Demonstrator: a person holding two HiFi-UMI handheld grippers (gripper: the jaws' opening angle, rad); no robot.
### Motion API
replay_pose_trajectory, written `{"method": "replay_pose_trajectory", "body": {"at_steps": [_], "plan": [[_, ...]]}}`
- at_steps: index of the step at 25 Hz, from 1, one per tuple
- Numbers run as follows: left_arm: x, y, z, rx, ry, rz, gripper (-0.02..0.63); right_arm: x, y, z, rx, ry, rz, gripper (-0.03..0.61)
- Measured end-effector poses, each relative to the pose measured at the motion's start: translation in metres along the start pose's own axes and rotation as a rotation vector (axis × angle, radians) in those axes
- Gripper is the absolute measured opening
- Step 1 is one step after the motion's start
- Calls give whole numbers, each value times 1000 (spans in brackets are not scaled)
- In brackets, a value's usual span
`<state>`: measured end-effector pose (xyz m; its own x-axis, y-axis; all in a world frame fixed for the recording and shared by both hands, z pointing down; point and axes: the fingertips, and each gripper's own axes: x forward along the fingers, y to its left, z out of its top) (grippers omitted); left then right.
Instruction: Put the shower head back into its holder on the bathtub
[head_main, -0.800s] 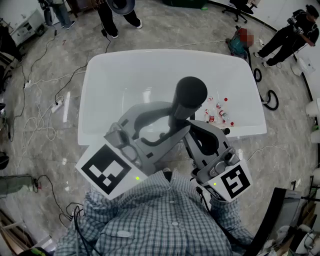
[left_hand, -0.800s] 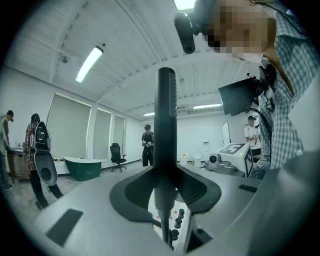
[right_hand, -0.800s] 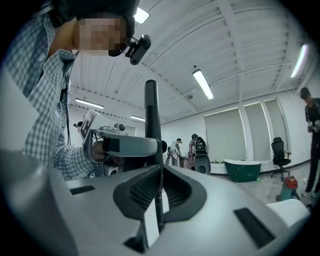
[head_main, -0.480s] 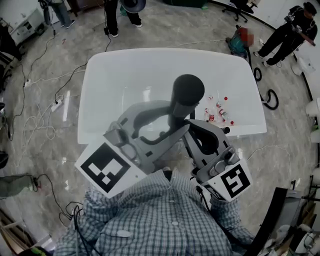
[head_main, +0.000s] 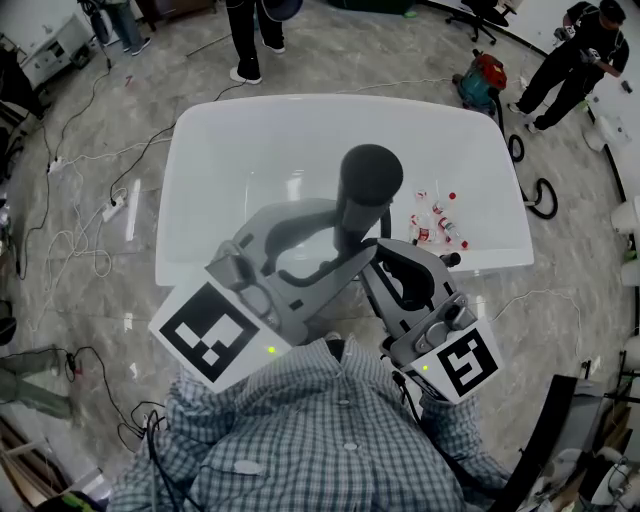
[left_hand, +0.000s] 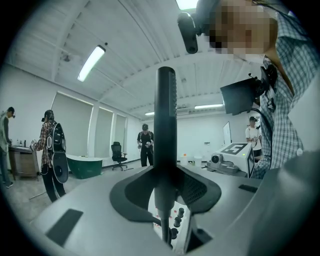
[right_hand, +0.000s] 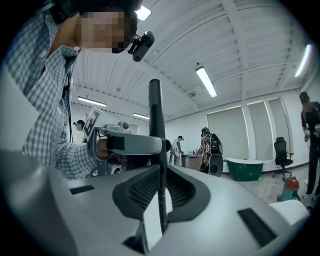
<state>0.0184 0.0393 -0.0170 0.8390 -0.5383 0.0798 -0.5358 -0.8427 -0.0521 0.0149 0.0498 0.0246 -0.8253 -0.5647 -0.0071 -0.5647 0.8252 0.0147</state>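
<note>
The shower head (head_main: 370, 178) is up in the air, upright over the near end of the white bathtub (head_main: 200, 150), its round black face topmost and its handle dropping toward the person's chest. The left gripper (head_main: 335, 240) comes in level from the left and has its jaws spread wide around that handle, pads pressed on either side of it; its own view shows the dark handle standing straight up between them. The right gripper (head_main: 382, 258) sits just beside it, lower on the stem, jaws nearly together and pinched on the thin hose (right_hand: 161, 210) under the handle. Both marker cubes ride close to the checked shirt (head_main: 320, 440). In the tub's right corner lies a scatter of small red-capped bottles (head_main: 435, 222), clear of the shower head.
</note>
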Motion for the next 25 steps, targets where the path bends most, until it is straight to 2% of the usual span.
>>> {"method": "replay_pose_trajectory", "body": {"at_steps": [7, 8, 10, 21, 25], "plan": [[2, 3, 2, -3, 5, 4, 141, 0, -3, -1, 34, 4, 15, 31], [2, 3, 2, -1, 6, 4, 141, 0, -3, -1, 45, 2, 21, 44], [0, 2, 0, 0, 8, 3, 141, 1, 1, -1, 66, -7, 35, 129], [-1, -2, -8, -2, 28, -17, 141, 12, 7, -6, 36, 6, 55, 129], [-1, -3, -12, -3, 39, -21, 141, 20, 10, 1, 13, -18, 60, 129]]}}
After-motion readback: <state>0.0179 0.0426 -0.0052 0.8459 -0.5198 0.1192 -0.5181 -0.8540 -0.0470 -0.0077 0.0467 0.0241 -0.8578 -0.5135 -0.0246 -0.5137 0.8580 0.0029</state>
